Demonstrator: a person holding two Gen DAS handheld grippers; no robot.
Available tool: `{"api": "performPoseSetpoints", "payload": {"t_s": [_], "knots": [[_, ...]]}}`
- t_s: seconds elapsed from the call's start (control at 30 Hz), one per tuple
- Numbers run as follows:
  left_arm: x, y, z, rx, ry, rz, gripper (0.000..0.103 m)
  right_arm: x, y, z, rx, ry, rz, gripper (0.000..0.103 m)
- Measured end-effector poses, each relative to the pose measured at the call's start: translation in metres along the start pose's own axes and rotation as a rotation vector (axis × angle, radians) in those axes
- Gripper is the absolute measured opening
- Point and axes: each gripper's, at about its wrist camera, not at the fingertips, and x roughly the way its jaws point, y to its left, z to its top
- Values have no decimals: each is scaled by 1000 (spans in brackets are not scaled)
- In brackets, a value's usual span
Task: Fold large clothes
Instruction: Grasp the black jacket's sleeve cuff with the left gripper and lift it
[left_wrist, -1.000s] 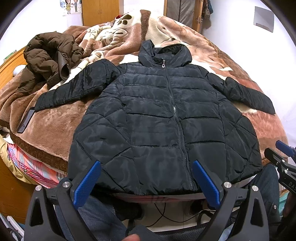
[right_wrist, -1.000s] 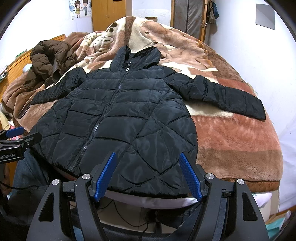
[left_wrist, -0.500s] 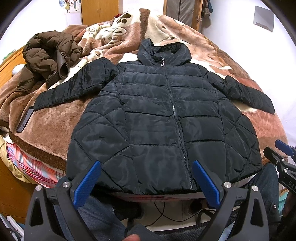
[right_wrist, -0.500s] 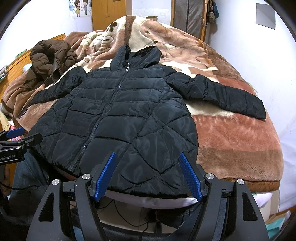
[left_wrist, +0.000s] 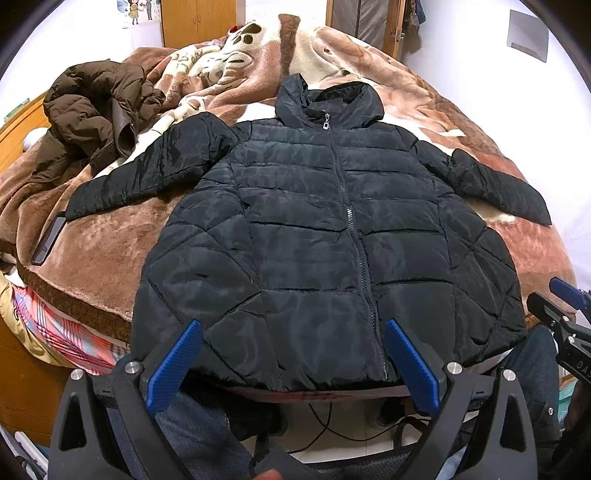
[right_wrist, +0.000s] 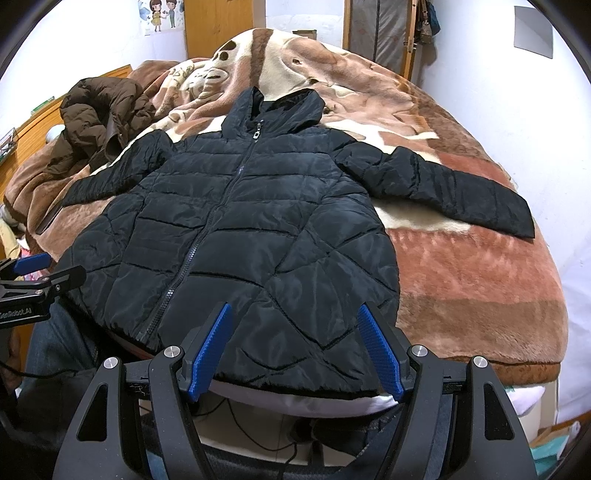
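Black jacket (left_wrist: 314, 236): spread flat, zipped, front up on blanket (right_wrist: 461, 280), hem at near edge.
Left gripper (left_wrist: 293, 363): spread wide, empty, just near of hem.
Right gripper (right_wrist: 295, 347): likewise parted, empty, over hem's right part.

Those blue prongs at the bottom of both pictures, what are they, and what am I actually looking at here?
They are the fingers of two hand-held grippers: a person holds one in each hand, and each carries a wide-angle camera looking forward along its fingers. One picture comes from the left gripper, the other from the right gripper. Both are open and hold nothing.

Ahead is a bed covered with a brown patterned blanket. A black puffer jacket lies flat on it, zipped, sleeves spread, its hem at the near edge. A crumpled brown jacket sits at the far left, and a flat dark object, too unclear to name, lies near the bed's left edge.
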Motion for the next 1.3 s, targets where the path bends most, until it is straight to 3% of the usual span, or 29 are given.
{"api": "performPoseSetpoints", "payload": {"t_s": [0.17, 0.53, 0.8, 0.93, 1.3], "knots": [[9, 5, 8, 5, 10, 6, 100, 7, 2, 4, -3, 6, 13, 71], [57, 54, 53, -91, 26, -36, 100, 45, 9, 60, -36, 10, 70, 74], [107, 132, 103, -209, 8, 52, 100, 100, 32, 111, -83, 23, 106, 74], [132, 186, 128, -300, 4, 134, 100, 126, 41, 131, -103, 26, 119, 74], [203, 310, 149, -541, 12, 199, 98, 191, 54, 159, -130, 82, 142, 74]]}}
